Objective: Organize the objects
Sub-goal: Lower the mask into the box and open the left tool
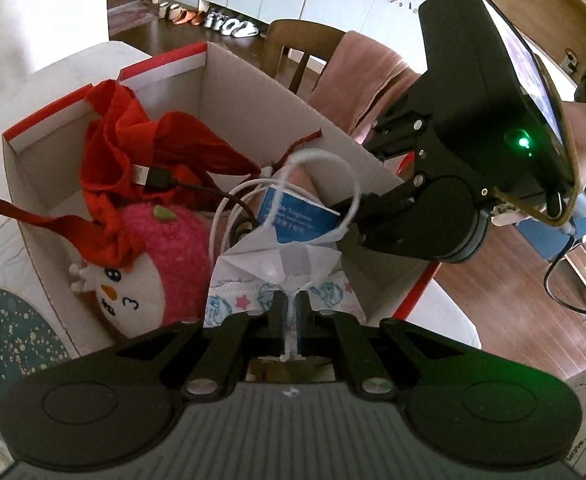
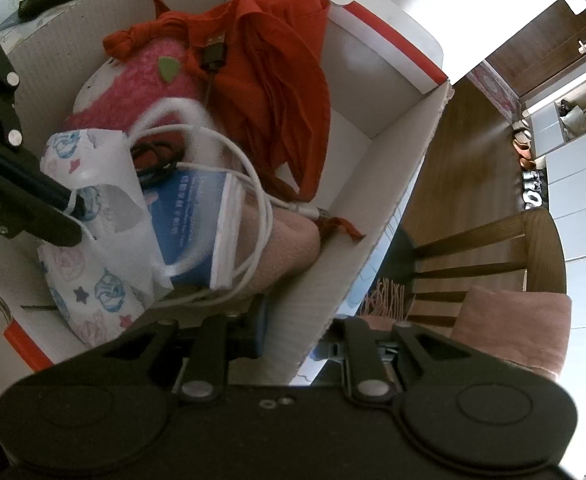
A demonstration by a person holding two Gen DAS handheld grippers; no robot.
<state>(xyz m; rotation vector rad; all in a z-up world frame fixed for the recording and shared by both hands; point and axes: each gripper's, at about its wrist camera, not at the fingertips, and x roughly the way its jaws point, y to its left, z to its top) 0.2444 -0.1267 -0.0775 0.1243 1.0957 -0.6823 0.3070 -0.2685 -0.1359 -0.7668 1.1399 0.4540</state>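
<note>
Left gripper (image 1: 291,312) clamped on the ear loop of a printed face mask (image 1: 277,280), mask held over the cardboard box (image 1: 229,80), right gripper (image 2: 289,320) pinching the box wall, pink plush (image 1: 165,248) and red cloth (image 1: 133,140) inside

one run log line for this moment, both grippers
left gripper: shut on printed face mask strap, over cardboard box | right gripper: clamped on box wall | box: pink plush, red cloth, white cable

Wooden floor (image 2: 453,168), wooden chair (image 2: 533,256)
</note>
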